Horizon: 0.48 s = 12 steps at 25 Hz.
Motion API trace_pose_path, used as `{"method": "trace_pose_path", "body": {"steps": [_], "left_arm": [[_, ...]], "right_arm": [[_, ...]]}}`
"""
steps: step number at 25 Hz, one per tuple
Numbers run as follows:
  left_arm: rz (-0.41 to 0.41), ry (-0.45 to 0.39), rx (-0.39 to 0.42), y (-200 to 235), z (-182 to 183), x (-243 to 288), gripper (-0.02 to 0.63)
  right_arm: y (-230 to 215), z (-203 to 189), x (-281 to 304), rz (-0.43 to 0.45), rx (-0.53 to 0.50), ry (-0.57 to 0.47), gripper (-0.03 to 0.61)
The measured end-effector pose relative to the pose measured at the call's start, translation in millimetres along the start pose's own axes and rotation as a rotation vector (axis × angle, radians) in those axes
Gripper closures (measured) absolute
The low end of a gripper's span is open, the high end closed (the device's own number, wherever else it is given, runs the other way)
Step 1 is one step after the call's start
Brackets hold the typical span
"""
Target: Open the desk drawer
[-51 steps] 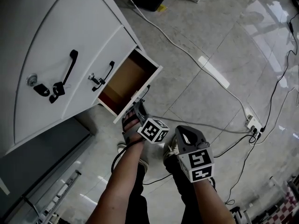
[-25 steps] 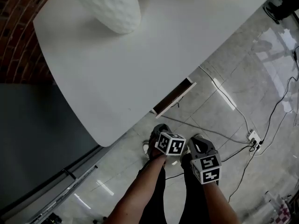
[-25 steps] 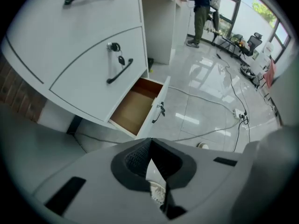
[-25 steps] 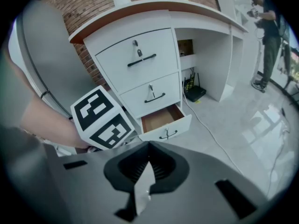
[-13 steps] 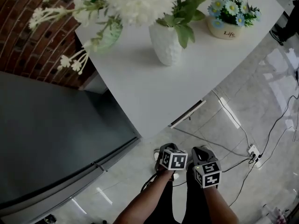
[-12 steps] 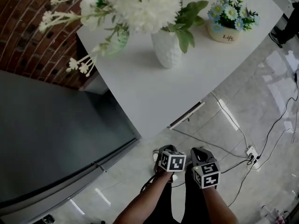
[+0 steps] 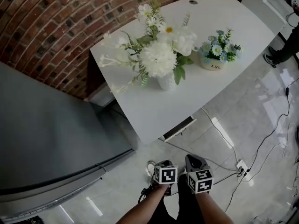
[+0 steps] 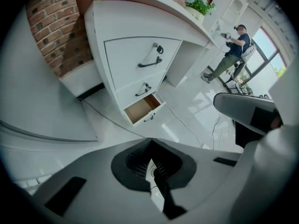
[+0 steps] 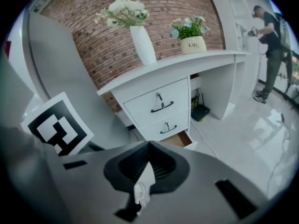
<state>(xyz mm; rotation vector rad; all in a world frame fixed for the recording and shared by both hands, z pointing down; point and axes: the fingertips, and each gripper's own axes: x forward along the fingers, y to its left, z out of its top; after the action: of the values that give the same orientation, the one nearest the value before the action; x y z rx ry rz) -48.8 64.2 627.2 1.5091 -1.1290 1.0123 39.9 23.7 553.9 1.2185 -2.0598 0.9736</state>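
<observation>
Claws hang low, close to the person's legs, well apart from the desk (image 7: 187,97). Reads as a stand-off pose: job prob. done, nothing left to grab.

Left claw (image 8: 150,141): jaws together, tips meeting, nothing btwn them. Ahead of & above it, far off, sits the desk drawer (image 8: 142,108), lowest of three in the pedestal, already pulled out w/ brown inside showing. Mouth faces up. Front panel w/ dark handle (image 8: 150,118) faces out toward the claws. Slide axis runs from the pedestal straight out over the floor toward the person; the panel's long axis lies level, across that line. The drawers above (image 8: 138,59) look shut.

Right claw (image 9: 149,143), just beside the left one: jaws likewise together & empty. A white shoe (image 9: 138,191) shows thru the gap below. From this claw the drawer is ahead, a bit right, well apart.

Judgement: w/ the drawer out and both claws clear, no reach is set up. If more opening were wanted, either claw would need to come in and part its jaws around the handle.
</observation>
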Motion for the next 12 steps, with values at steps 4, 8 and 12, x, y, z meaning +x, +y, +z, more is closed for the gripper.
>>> {"method": "trace_pose_path", "body": {"steps": [4,8,12], "left_arm": [[-0.011,-0.019,0.001,-13.4,7.8,-27.0,0.606],[-0.02,-0.056,-0.011,-22.4,21.5,-56.6,0.606],[-0.021,-0.081,-0.017,-27.9,32.8,-81.0,0.606]], "right_arm": [[7.8,8.3,-26.6,0.013,0.034,-0.019,0.563],[19.8,10.9,-46.2,0.036,0.029,-0.008,0.563],[30.8,23.6,-64.5,0.066,0.014,-0.015,0.563]]}}
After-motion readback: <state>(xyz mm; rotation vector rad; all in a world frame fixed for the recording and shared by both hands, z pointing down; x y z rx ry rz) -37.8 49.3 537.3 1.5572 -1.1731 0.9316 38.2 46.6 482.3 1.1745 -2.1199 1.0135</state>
